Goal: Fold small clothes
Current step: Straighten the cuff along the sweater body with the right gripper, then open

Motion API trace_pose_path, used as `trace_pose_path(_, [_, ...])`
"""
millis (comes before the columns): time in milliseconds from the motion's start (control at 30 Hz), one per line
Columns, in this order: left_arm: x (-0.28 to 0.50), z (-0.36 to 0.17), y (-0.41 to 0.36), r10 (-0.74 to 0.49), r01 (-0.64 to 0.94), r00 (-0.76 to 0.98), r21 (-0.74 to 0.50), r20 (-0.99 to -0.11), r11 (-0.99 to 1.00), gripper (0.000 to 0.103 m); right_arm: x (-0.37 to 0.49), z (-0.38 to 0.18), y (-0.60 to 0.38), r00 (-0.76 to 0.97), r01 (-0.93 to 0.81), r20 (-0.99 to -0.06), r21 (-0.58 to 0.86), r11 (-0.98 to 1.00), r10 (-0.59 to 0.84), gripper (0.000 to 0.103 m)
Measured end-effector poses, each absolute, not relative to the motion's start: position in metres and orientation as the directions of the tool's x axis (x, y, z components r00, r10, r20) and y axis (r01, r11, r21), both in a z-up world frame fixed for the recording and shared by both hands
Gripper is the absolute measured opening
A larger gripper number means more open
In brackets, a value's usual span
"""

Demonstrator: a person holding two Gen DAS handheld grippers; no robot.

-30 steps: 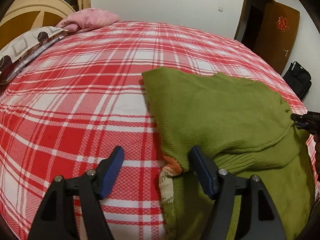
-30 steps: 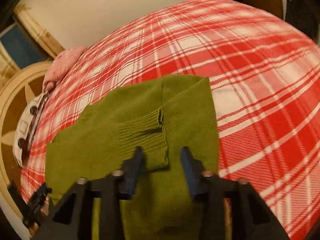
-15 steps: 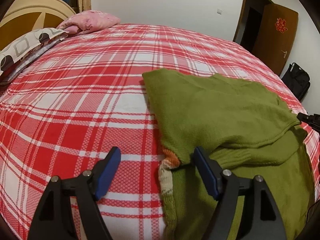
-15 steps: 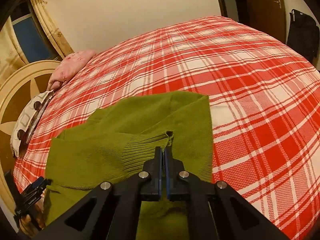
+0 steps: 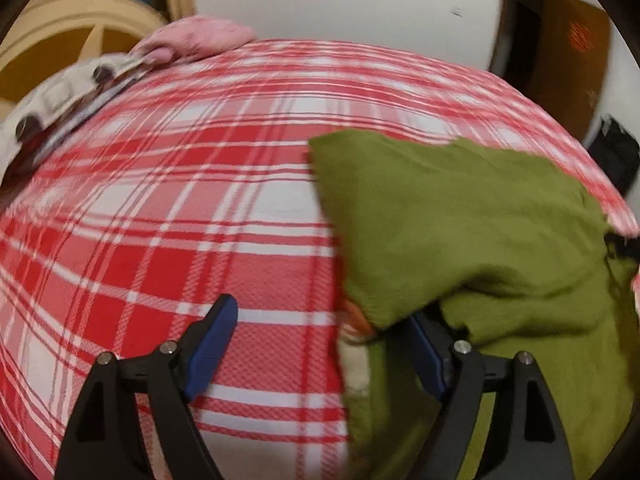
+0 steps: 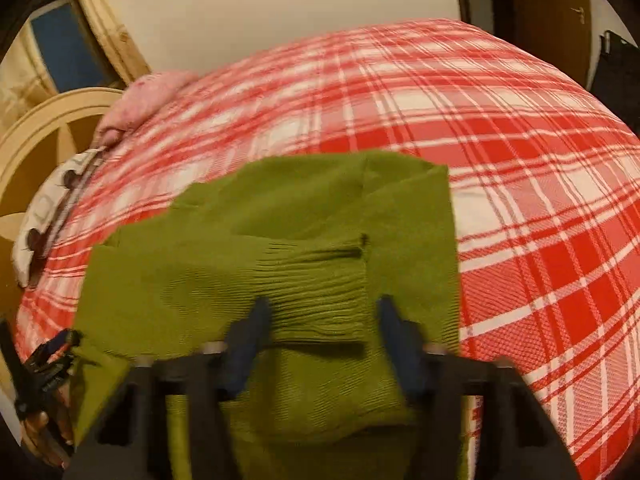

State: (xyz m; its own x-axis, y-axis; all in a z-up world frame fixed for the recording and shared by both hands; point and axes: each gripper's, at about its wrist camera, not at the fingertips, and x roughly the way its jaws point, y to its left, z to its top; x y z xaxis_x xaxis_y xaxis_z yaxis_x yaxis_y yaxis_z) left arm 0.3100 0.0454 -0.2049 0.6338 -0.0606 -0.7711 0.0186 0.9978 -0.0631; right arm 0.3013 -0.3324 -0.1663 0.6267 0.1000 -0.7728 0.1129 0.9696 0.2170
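An olive-green knitted sweater [image 5: 460, 224] lies partly folded on the bed's red-and-white plaid bedspread [image 5: 180, 208], filling the 3 to 5 o'clock part of the left wrist view. The left hand-held gripper [image 5: 324, 344] is spread wide; its right blue pad is tucked under a folded corner of the sweater, its left pad over bare bedspread. In the right wrist view, the right hand-held gripper [image 6: 320, 336] is also spread, its blurred fingers straddling the ribbed cuff [image 6: 316, 276] of the folded-in sleeve. A pink pillow [image 6: 148, 96] sits at 10 o'clock there.
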Motion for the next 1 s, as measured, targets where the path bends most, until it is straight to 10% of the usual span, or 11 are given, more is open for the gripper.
trace_pose_path(233, [0.317,-0.200,0.039,-0.073,0.057,0.658,-0.047,-0.750,0.997,0.050,0.297,-0.163,-0.339,0.657,0.104,-0.748,0.211,0.972,0.092,0.007])
trace_pose_path(833, [0.279,-0.183,0.056,-0.089,0.046,0.684,-0.079,-0.724,0.996,0.064,0.252,-0.153,-0.344,0.674,0.181,-0.739,0.145,0.973,-0.016,0.008])
trace_pose_path(967, [0.291,-0.165,0.043,-0.028,0.013,0.743,-0.028,-0.668,1.000,0.083,0.258,-0.135,-0.327,0.720,0.115,-0.693,0.163,0.980,0.031,0.082])
trace_pose_path(1000, [0.296,-0.164,0.038,-0.023,0.012,0.747,-0.021,-0.665,1.000,0.083,0.261,-0.133,-0.319,0.731,0.096,-0.680,0.168,0.981,0.045,0.082])
